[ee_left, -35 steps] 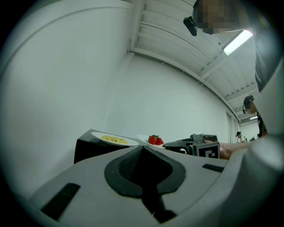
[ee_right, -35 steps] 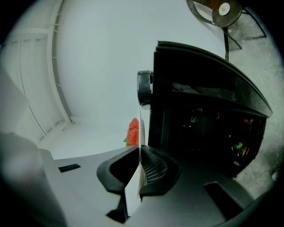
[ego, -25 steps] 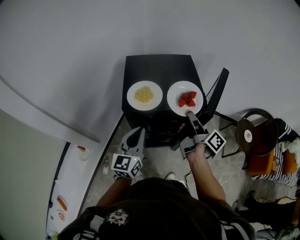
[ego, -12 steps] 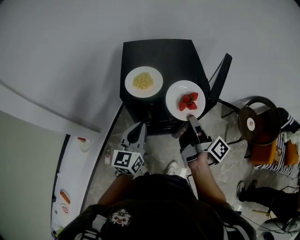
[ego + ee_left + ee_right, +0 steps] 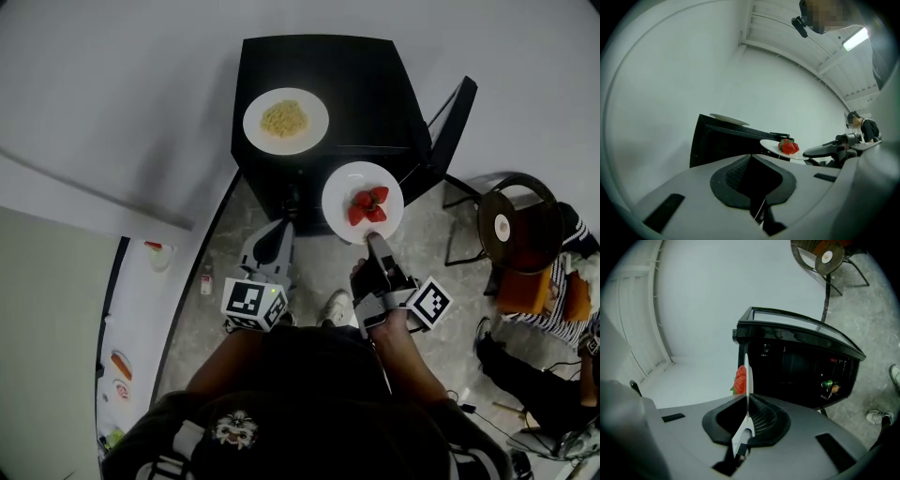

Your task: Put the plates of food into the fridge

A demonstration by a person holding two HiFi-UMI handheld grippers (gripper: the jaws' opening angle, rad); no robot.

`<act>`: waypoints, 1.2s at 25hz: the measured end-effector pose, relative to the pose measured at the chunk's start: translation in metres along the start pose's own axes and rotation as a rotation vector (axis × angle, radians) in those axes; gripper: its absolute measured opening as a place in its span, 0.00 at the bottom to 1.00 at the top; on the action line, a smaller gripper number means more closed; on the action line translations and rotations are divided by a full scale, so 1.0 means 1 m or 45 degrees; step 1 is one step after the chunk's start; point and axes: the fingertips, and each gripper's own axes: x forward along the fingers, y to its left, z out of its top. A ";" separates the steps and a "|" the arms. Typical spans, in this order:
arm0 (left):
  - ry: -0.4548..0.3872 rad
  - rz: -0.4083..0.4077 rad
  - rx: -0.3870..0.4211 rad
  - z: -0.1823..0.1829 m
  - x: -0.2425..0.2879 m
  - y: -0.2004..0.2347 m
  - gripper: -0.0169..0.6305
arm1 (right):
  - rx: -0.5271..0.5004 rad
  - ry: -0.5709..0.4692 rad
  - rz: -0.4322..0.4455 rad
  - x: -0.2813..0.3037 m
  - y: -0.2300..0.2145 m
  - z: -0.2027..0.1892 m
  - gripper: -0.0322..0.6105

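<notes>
Bright, even light; a ceiling lamp [image 5: 855,40] glares at two o'clock; fisheye edges bend, darken and blur.

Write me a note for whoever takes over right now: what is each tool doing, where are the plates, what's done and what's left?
Right tool: shut on the rim of the strawberry plate, held level in the air in front of the fridge.
Left tool: shut, empty, low in front of the fridge.
Noodle plate: on the fridge top, untouched.
Door: seems to stand open on the right.
Done: one plate picked up.
Left: put both plates inside; neither is in yet.
</notes>
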 end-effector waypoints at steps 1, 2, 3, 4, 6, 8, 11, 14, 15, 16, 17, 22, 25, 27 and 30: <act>0.008 -0.009 0.009 -0.003 0.000 -0.003 0.06 | 0.004 0.005 -0.017 -0.001 -0.007 -0.001 0.10; 0.019 -0.019 0.017 -0.006 0.001 -0.005 0.06 | 0.005 0.010 -0.033 -0.001 -0.014 -0.001 0.10; 0.029 -0.027 0.024 -0.009 0.003 -0.006 0.06 | 0.004 0.014 -0.047 0.001 -0.021 -0.001 0.10; 0.036 -0.034 0.031 -0.012 0.004 -0.007 0.06 | 0.003 0.017 -0.058 0.003 -0.027 0.000 0.10; 0.047 -0.042 0.040 -0.020 0.006 -0.007 0.06 | 0.000 0.021 -0.076 0.007 -0.038 0.002 0.10; 0.061 -0.041 0.051 -0.026 0.008 -0.006 0.06 | -0.004 0.020 -0.091 0.011 -0.047 0.005 0.10; 0.067 -0.028 0.100 -0.029 0.012 0.003 0.06 | -0.020 0.012 -0.110 0.020 -0.061 0.010 0.10; 0.055 -0.018 0.134 -0.022 0.016 0.016 0.06 | -0.012 -0.009 -0.126 0.026 -0.074 0.014 0.10; 0.046 -0.016 0.136 -0.019 0.018 0.020 0.06 | 0.001 -0.021 -0.131 0.027 -0.078 0.016 0.10; 0.037 -0.016 0.131 -0.017 0.020 0.023 0.06 | 0.017 -0.036 -0.135 0.029 -0.082 0.018 0.10; 0.026 -0.018 0.119 -0.014 0.023 0.026 0.06 | 0.033 -0.051 -0.135 0.032 -0.085 0.021 0.10; -0.011 -0.039 0.017 -0.006 0.040 0.029 0.06 | 0.043 -0.075 -0.130 0.054 -0.095 0.029 0.10; 0.001 -0.059 0.017 -0.010 0.049 0.020 0.06 | 0.038 -0.087 -0.148 0.066 -0.104 0.033 0.10; 0.013 -0.066 0.047 -0.015 0.053 0.015 0.06 | 0.028 -0.100 -0.161 0.075 -0.112 0.037 0.10; 0.041 -0.049 0.042 -0.022 0.060 0.016 0.06 | 0.041 -0.118 -0.172 0.088 -0.121 0.044 0.10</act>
